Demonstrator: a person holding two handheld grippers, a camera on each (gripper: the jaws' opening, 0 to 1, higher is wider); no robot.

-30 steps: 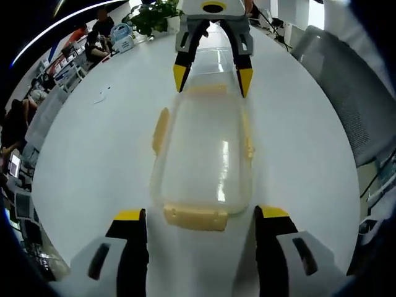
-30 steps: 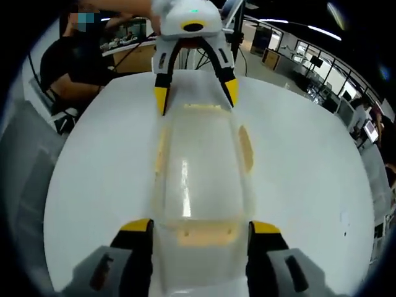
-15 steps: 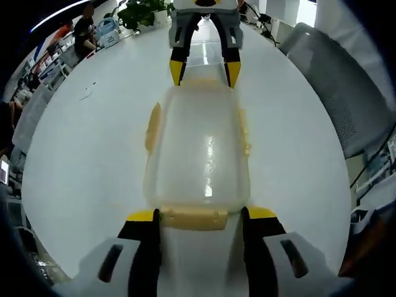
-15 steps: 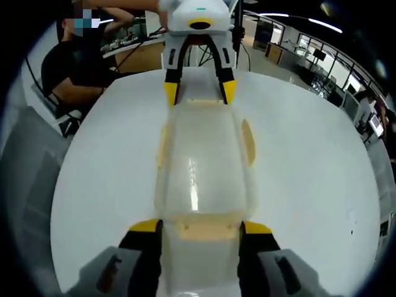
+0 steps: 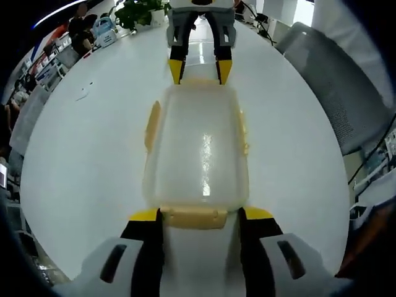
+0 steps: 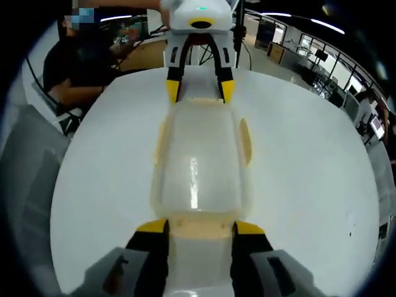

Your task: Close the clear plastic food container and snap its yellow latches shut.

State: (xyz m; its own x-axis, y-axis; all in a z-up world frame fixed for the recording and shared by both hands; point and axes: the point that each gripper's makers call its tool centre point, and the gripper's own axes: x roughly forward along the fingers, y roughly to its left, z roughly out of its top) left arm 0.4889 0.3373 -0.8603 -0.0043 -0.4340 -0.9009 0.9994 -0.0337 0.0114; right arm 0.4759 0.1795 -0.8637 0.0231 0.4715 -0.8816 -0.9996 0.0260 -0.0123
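Bracketing the container (image 5: 197, 151) endwise, each hand-held gripper (image 5: 195, 215) (image 6: 200, 228) straddles an end latch (image 5: 193, 217), jaws part-open. Contact apparently made, steadying both ends for snapping.

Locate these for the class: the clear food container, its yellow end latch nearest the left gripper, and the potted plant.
clear food container (image 5: 198, 148), left gripper view, middle of lid.
yellow end latch (image 5: 194, 217), left gripper view, centre of latch.
potted plant (image 5: 141, 10), left gripper view, leaves.

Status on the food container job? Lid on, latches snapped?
Done: the lid sits on the clear container. In hand: the left hand-held gripper straddles one end latch, and the right hand-held gripper straddles the opposite end latch. Left: the side latches look flared outward, apparently unsnapped; whether the end latches have clicked cannot be told.
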